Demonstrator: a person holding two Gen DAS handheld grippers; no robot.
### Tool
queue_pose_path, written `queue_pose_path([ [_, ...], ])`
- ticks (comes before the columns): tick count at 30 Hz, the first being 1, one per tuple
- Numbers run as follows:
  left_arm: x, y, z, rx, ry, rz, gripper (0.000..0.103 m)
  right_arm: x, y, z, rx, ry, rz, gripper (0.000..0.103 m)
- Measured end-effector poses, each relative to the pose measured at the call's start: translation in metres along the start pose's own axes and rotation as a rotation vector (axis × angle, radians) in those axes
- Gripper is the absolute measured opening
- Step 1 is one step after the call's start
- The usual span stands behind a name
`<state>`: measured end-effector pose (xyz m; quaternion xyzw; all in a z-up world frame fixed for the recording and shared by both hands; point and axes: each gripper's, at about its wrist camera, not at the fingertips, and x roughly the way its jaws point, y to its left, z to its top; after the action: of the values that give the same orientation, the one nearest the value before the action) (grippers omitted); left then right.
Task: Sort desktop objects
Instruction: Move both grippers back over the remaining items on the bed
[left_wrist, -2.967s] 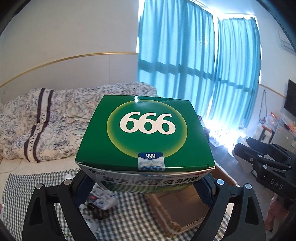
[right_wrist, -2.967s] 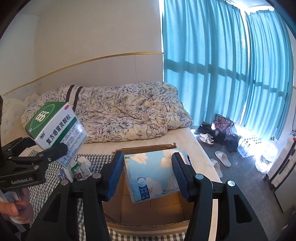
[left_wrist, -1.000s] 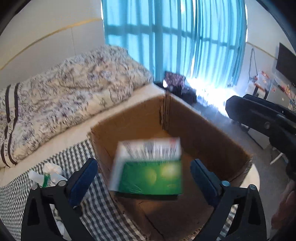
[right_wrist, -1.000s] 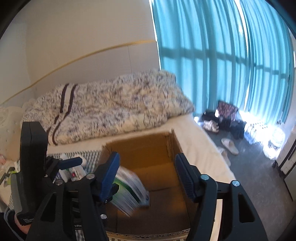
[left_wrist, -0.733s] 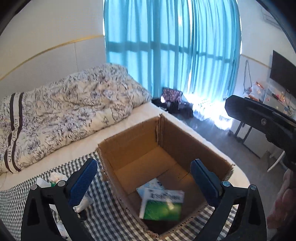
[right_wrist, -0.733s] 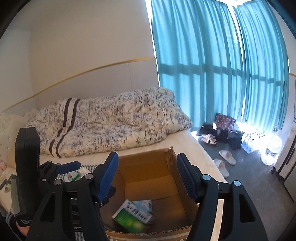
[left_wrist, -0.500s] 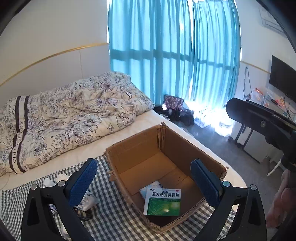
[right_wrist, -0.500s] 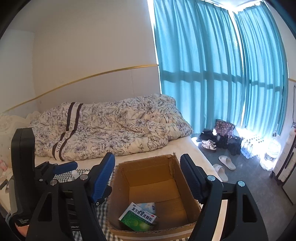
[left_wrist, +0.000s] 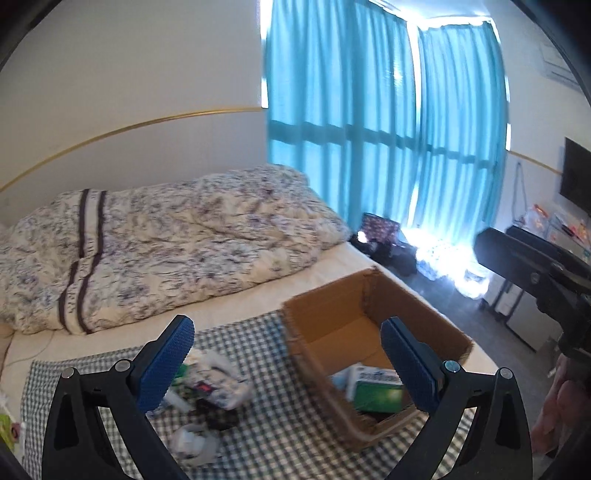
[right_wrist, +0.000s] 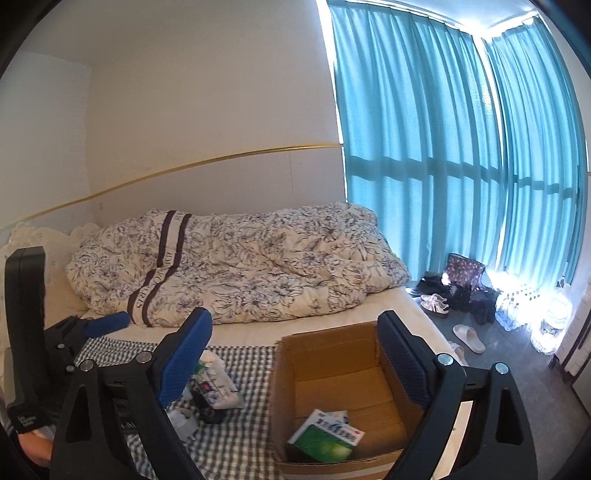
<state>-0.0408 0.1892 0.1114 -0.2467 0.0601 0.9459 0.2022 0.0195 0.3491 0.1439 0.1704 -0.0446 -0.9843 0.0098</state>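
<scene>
A: What is held by the left gripper (left_wrist: 288, 360)?

B: Nothing is held; its blue pads (left_wrist: 168, 362) are spread wide, and only the cloth (left_wrist: 258, 424) and the box (left_wrist: 373, 354) are seen between them.

A: And the right gripper (right_wrist: 291, 360)?

B: It is likewise spread wide and nothing is gripped; the box (right_wrist: 332, 373) is framed between its fingers.

A: Where is the green carton (right_wrist: 327, 441) found?

B: It is seen inside the box, lying tilted at the near left corner; a pale blue pack (right_wrist: 341, 419) is partly covered by it; in the left view the carton (left_wrist: 376, 391) is blurred, so its print cannot be read there.

A: Where is the box placed?

B: It is set on the bed's right edge, open-topped, on the checked cloth (right_wrist: 243, 435).

A: What is left outside the box?

B: A small heap (right_wrist: 212, 395) is seen on the cloth just left of the box; a white patterned packet (left_wrist: 218, 380) and a dark item (left_wrist: 219, 415) can be made out in it, but the rest is too blurred to be told.

A: What else is seen round the box?

B: A flowered quilt (right_wrist: 236, 269) is piled behind it; teal curtains (right_wrist: 443, 147) are hung beyond it to the right; shoes (right_wrist: 436, 301) are scattered on the floor right of it; the left gripper (right_wrist: 48, 354) is seen far left of it in the right view.
</scene>
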Motion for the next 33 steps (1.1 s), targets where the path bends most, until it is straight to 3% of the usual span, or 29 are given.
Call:
queue_pose_path([
  [13, -0.022, 0.118, -0.033, -0.106, 0.017, 0.158, 0.103, 0.038, 0.068, -0.020, -0.013, 0.057, 0.096, 0.103],
  [16, -0.027, 0.131, -0.041, -0.093, 0.014, 0.200, 0.103, 0.049, 0.085, -0.027, -0.027, 0.077, 0.116, 0.103],
  [33, -0.029, 0.203, -0.064, -0.214, 0.036, 0.280, 0.103, 0.101, 0.144, -0.036, -0.125, 0.175, 0.235, 0.103],
])
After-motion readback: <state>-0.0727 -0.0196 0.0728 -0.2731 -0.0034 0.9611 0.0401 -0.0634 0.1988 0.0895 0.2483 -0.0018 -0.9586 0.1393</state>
